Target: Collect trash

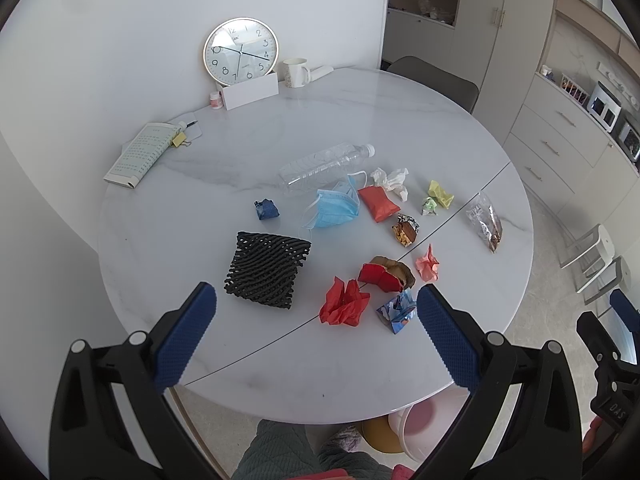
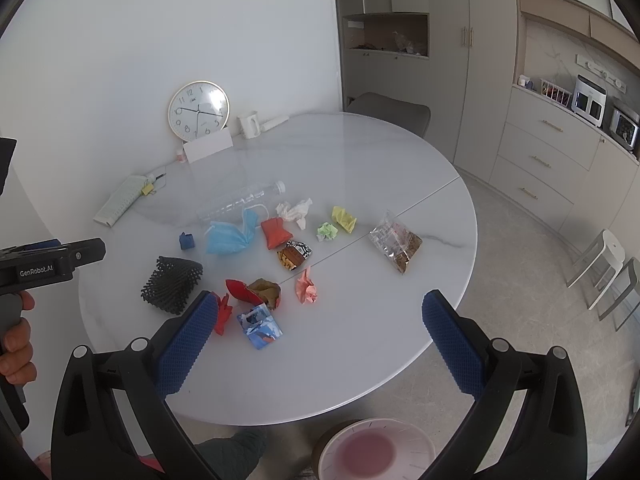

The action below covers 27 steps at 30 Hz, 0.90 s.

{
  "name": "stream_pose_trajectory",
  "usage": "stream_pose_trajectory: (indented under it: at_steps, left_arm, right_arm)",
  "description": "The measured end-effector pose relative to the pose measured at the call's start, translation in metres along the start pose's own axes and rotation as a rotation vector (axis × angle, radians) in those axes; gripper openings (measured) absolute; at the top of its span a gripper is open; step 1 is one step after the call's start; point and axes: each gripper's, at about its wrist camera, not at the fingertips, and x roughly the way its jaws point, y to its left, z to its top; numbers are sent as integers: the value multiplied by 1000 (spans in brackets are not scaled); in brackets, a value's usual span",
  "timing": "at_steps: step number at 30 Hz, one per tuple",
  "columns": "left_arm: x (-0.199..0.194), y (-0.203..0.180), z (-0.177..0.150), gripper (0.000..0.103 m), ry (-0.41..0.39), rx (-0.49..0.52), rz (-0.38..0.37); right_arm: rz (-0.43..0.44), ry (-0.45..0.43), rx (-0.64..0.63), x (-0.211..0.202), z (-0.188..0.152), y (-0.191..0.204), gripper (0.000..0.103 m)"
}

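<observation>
Two tools hover above the near edge of a round white table (image 1: 400, 120), and both stand wide apart at the jaws with nothing between them: the left tool (image 1: 316, 312) over the black foam net (image 1: 266, 270) and the red tissue (image 1: 345, 302), the right tool (image 2: 320, 316) over bare marble to the right of the litter. The trash lies scattered across the middle of the table. A clear bottle (image 1: 326, 166) lies on its side farthest back, with a blue face mask (image 1: 336, 208) just in front of it and a red packet (image 1: 377, 202) beside the mask. A white tissue (image 1: 392, 180), a yellow paper wad (image 1: 440, 194) and a small green wad (image 1: 429, 206) sit to the right. A clear snack bag (image 2: 396, 248) lies apart near the right rim. A pink bin (image 2: 372, 450) stands on the floor below the near edge. A wall clock (image 1: 240, 51) leans at the back of the table.
</observation>
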Motion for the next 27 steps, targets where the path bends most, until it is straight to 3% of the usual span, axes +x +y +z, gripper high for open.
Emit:
stream_pose_trajectory:
  at_steps: [12,18,24,27]
  left_arm:
    - [5,-4,2,96,14,-1,5]
    - [15,6,1,96,-11,59,-52]
    - [56,42,-7,96,3,165,-78]
    - [91,61,-10,96,64,226,-93]
  right_arm:
    - [1,7,2,5,0,-3,101]
    - [60,-26,26,9,-3,-2,101]
    - [146,39,38,42,-13,16,101]
    - [148,92,19,64,-18,32,101]
